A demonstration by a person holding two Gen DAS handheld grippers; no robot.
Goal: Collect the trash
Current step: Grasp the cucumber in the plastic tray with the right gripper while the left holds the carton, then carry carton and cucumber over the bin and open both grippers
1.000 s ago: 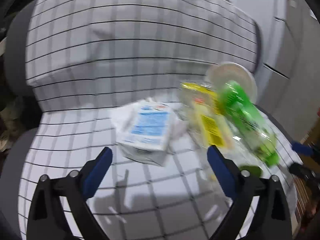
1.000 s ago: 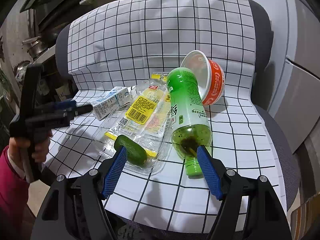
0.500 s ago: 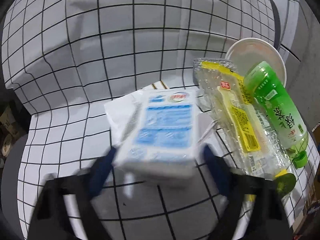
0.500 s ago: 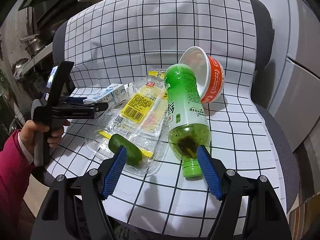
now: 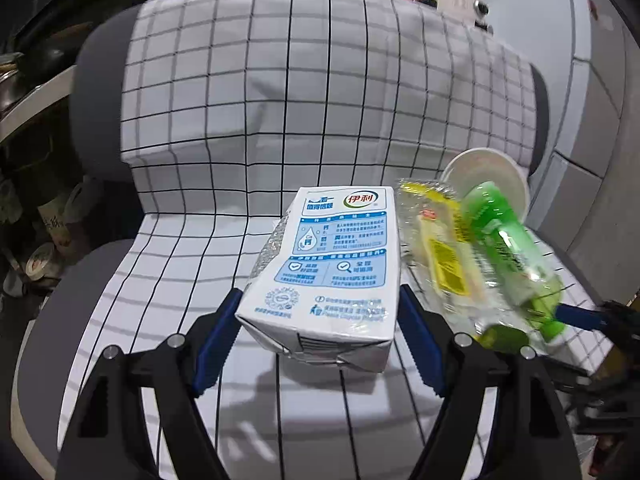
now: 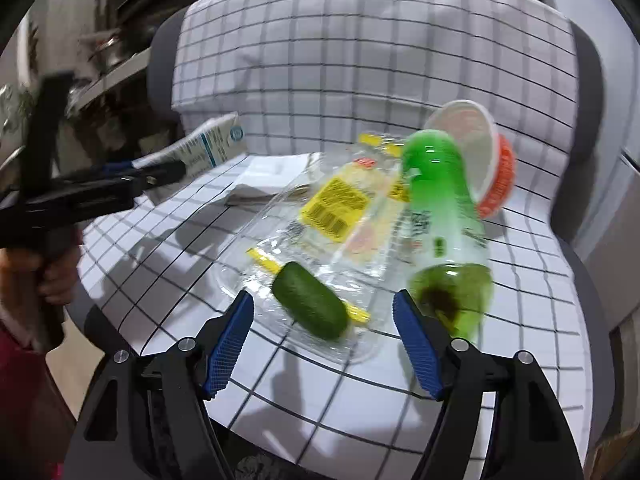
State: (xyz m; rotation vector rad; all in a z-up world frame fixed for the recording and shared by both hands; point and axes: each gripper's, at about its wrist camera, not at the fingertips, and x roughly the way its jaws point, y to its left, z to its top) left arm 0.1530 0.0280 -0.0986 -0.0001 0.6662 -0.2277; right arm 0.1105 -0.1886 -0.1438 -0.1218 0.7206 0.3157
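Observation:
My left gripper [image 5: 320, 320] is shut on a white and blue milk carton [image 5: 336, 264] and holds it above the checked seat; the carton also shows in the right wrist view [image 6: 212, 146]. My right gripper [image 6: 324, 320] is open, close to a clear plastic package [image 6: 320, 240] with yellow labels and a green piece [image 6: 310, 306] in it. A green bottle [image 6: 444, 216] lies beside the package. A red and white cup [image 6: 480, 152] lies on its side behind the bottle.
The trash lies on a grey chair under a white checked cloth [image 6: 360, 60]. A white napkin [image 6: 272, 178] lies on the seat where the carton was. Shelves with pots [image 6: 108, 44] stand at the left. A grey cabinet [image 5: 592, 120] is on the right.
My left gripper closed on the milk carton and lifted it off the seat. My right gripper moved in closer to the plastic package and bottle.

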